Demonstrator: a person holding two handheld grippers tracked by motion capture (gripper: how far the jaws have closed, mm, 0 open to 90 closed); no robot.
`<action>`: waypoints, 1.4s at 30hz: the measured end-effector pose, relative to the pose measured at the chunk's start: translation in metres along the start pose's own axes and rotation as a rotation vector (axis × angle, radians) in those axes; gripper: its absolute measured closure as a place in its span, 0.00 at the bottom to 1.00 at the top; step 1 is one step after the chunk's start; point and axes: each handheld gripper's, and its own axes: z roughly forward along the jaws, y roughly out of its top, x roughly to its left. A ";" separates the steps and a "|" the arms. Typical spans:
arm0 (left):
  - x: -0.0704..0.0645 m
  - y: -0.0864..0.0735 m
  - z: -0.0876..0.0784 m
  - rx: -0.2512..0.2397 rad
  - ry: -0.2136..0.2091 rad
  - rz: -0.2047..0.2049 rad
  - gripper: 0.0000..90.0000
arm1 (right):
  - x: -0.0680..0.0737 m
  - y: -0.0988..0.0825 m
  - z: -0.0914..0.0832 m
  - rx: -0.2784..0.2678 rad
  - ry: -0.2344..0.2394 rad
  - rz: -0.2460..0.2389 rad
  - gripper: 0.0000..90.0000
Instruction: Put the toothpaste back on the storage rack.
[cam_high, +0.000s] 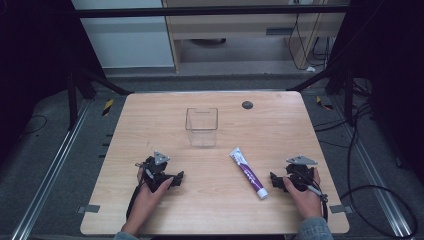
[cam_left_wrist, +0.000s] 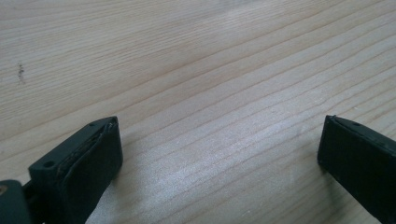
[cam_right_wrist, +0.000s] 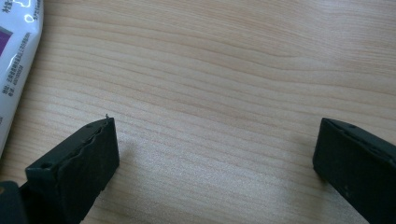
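On table, 4 o'clock of centre: tube (cam_high: 248, 172), lying flat on the bare wood
Tube look: white body, purple panel along its length, fine print near one edge; flat crimped end wide, cap end narrow and white
Tube axis: long axis runs 11 to 5 o'clock in the high view; crimped end at 11, cap end at 5, toward the person
Tube neighbours: clear box (cam_high: 202, 127) near, at its 11 o'clock; right gripper (cam_high: 276, 181) just beside the cap end, at its 3 o'clock, apart from it
Box: see-through, square, open top, upright, at 12 o'clock of centre
Left gripper (cam_high: 176, 178): at 8 o'clock on table (cam_high: 280, 125), held in left hand (cam_high: 146, 197), well apart from the tube
Right hand (cam_high: 306, 195): wraps the right gripper at 4 o'clock
Tongs state: both spread wide, nothing between the jaws
High view extra: whole layout, box, dark round spot (cam_high: 247, 105) at 1 o'clock near the far edge
Right gripper view extra: tube (cam_right_wrist: 16, 56) print and purple patch up close, at the 10 o'clock corner, outside the jaws
Left gripper view extra: bare wood grain between the jaws, small dark speck (cam_left_wrist: 20, 72) at 10 o'clock
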 end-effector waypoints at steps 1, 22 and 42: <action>0.000 0.000 0.000 0.000 0.000 0.000 0.00 | 0.000 0.000 0.000 0.000 0.000 0.000 0.01; 0.000 0.000 0.000 -0.001 0.003 -0.002 0.00 | 0.034 0.019 -0.058 -0.141 0.038 -0.071 0.27; 0.000 0.001 0.001 -0.001 0.001 -0.001 0.00 | 0.100 0.061 -0.031 0.021 0.112 -0.251 0.43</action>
